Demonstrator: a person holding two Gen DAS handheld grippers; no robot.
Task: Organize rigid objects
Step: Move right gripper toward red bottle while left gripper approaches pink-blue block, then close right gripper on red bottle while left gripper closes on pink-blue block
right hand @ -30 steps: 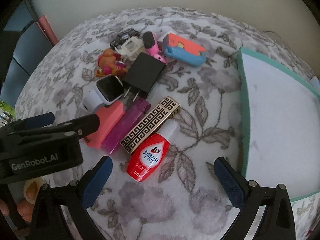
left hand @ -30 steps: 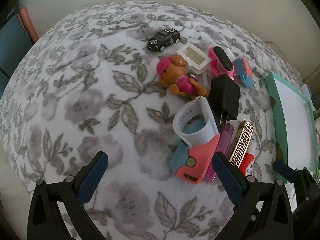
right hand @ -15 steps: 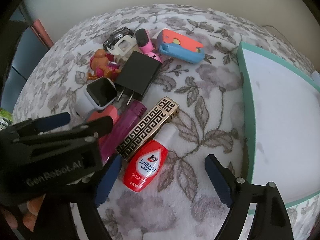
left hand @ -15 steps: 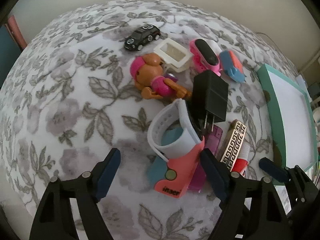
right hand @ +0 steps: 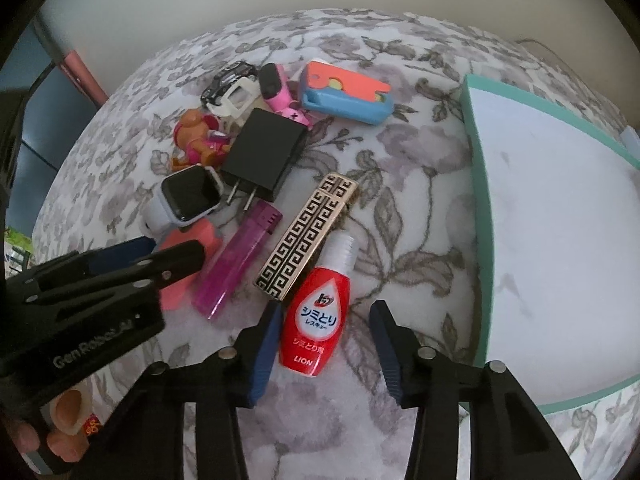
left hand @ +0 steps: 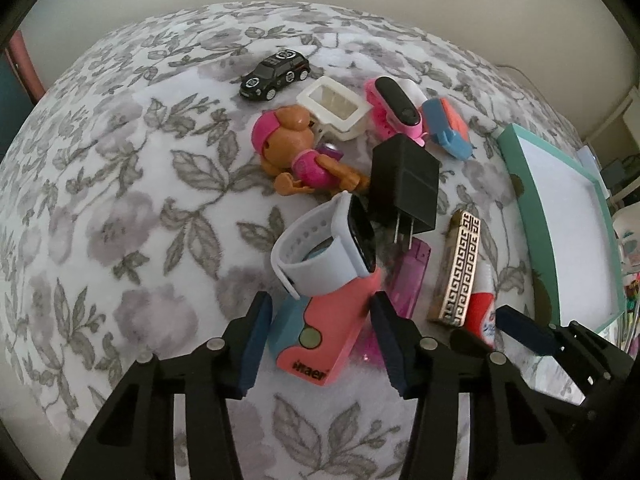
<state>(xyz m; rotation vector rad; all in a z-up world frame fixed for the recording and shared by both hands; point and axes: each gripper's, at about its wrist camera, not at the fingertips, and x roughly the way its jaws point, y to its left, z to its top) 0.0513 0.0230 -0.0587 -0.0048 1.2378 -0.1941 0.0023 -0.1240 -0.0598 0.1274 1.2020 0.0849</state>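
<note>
The left gripper (left hand: pixel 318 336) stands spread, its fingers straddling the coral toy device (left hand: pixel 320 332) without apparent contact. The right gripper (right hand: pixel 324 350) is likewise spread around the red bottle (right hand: pixel 316 320), one pad possibly touching its side; the view is too distorted to confirm. Both items lie on the floral cloth (left hand: pixel 120 220), beside the teal tray (right hand: pixel 478 240). Risk: the white smartwatch (left hand: pixel 324 248) rests on the coral device and may tumble when it is lifted; the rounded bottle may squirt out under closure.
</note>
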